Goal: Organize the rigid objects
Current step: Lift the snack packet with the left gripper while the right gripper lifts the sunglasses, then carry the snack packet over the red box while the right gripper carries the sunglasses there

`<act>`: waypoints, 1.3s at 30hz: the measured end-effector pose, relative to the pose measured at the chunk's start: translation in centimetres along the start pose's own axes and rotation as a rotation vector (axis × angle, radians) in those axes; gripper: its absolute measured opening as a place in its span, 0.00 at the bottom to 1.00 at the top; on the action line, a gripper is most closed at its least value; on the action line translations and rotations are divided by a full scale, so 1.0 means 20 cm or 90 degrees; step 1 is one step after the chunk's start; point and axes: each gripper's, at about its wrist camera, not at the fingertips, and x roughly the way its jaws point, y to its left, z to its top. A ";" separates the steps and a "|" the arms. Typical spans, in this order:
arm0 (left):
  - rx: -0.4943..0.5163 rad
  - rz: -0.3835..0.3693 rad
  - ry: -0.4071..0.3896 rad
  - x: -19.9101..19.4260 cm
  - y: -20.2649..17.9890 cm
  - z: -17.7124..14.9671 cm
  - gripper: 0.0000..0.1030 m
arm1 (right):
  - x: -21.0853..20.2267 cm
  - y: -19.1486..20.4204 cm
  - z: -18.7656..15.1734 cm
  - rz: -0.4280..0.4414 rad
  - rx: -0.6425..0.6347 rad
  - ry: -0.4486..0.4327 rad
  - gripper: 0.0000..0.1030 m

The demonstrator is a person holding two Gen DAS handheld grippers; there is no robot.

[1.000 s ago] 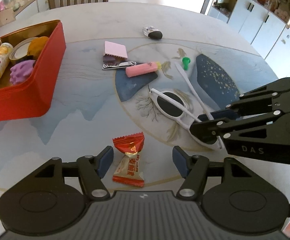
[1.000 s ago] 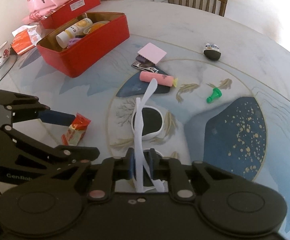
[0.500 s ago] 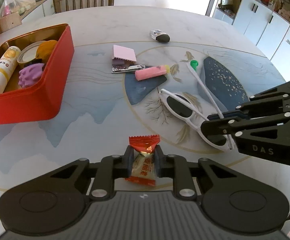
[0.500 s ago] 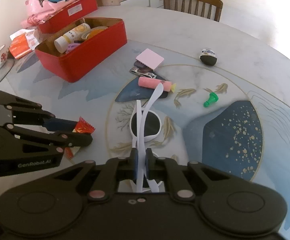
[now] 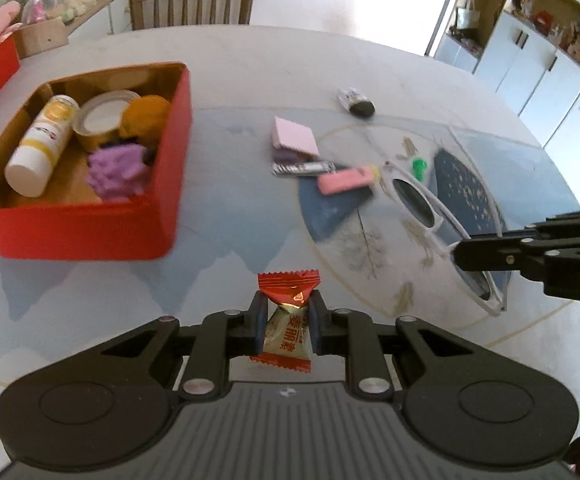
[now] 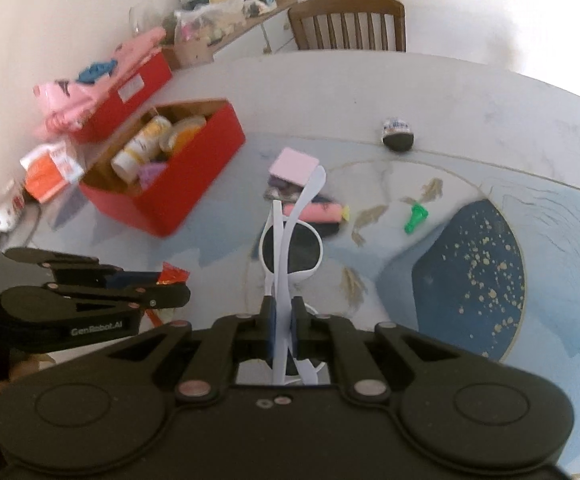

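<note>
**Red-wrapped candy and white sunglasses both gripped**

We see the left gripper clenched on the candy, held off the table. The red tin sits at its 10 o'clock. The right gripper is clamped on the white sunglasses, lenses pointing to 12 o'clock. Pink eraser and green cap lie just beyond.
</note>
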 end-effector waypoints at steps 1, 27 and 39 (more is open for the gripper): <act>0.002 0.003 -0.003 -0.02 0.02 0.01 0.19 | -0.01 0.01 0.02 0.003 0.004 -0.005 0.06; -0.009 0.036 -0.089 -0.22 0.66 0.43 0.19 | 0.23 0.55 0.49 0.047 0.012 -0.070 0.06; 0.002 0.021 -0.081 -0.04 0.85 0.68 0.19 | 0.55 0.69 0.64 0.003 0.017 -0.042 0.06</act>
